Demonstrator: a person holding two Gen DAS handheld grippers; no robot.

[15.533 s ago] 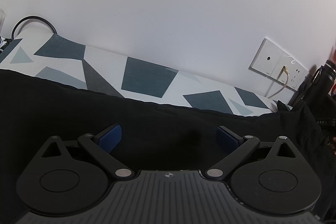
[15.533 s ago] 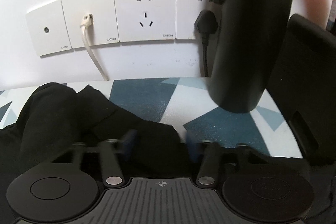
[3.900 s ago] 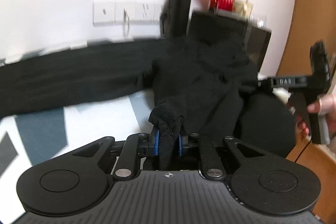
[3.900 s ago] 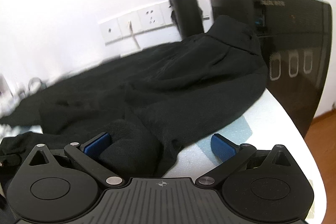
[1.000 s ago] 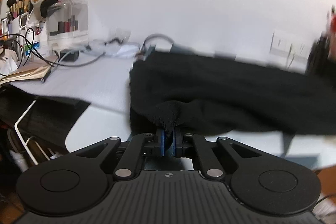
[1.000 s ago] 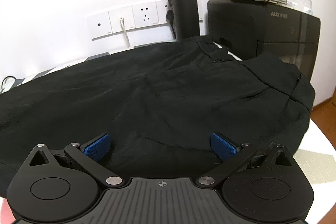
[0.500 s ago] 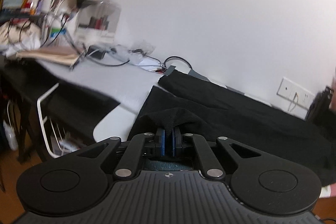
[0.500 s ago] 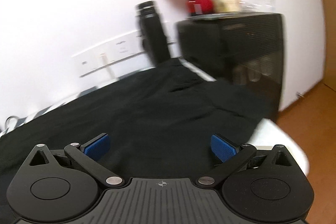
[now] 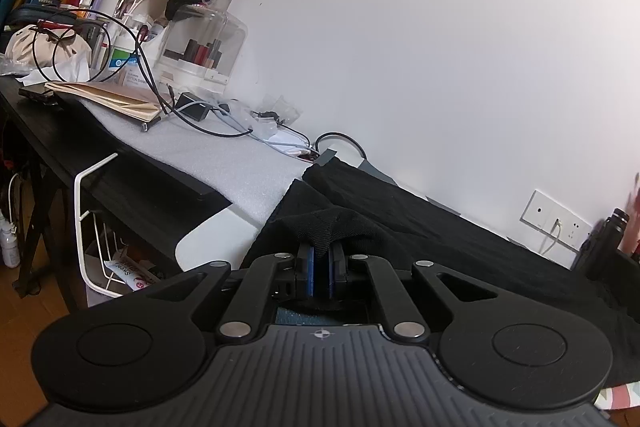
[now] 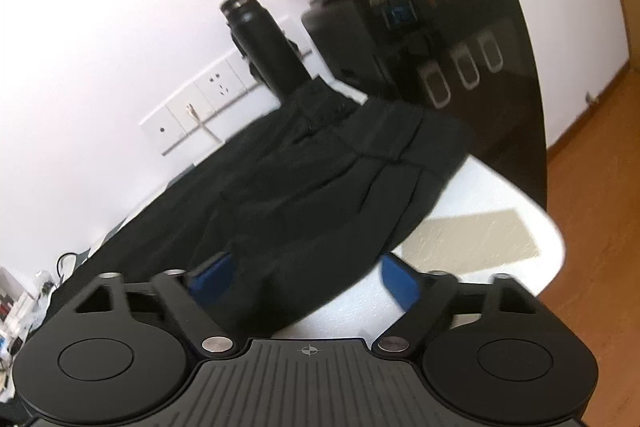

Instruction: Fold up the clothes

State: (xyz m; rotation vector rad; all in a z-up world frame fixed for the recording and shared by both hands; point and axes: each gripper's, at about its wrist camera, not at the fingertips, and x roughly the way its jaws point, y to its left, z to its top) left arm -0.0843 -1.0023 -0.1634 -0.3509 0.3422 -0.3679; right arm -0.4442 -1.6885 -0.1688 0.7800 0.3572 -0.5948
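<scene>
Black trousers (image 10: 320,179) lie spread along the table (image 10: 496,195), soft and limp, likely to sag and slide. The left gripper (image 9: 320,269) is clenched on a hem fold; the right gripper (image 10: 304,281) gapes above the waistband end, a sensible grasp.

The table (image 10: 516,227) has a white top with a rounded corner and a beige patch, and black trousers (image 10: 320,179) lie spread across most of it. A black flask (image 10: 266,47) stands at the back by the wall, beside a tall black appliance (image 10: 460,39). In the left wrist view the trousers (image 9: 460,239) reach a sheet of white foam (image 9: 224,155), which carries cables (image 9: 224,127), a brown notebook (image 9: 108,97) and a clear box of cosmetics (image 9: 200,47).
</scene>
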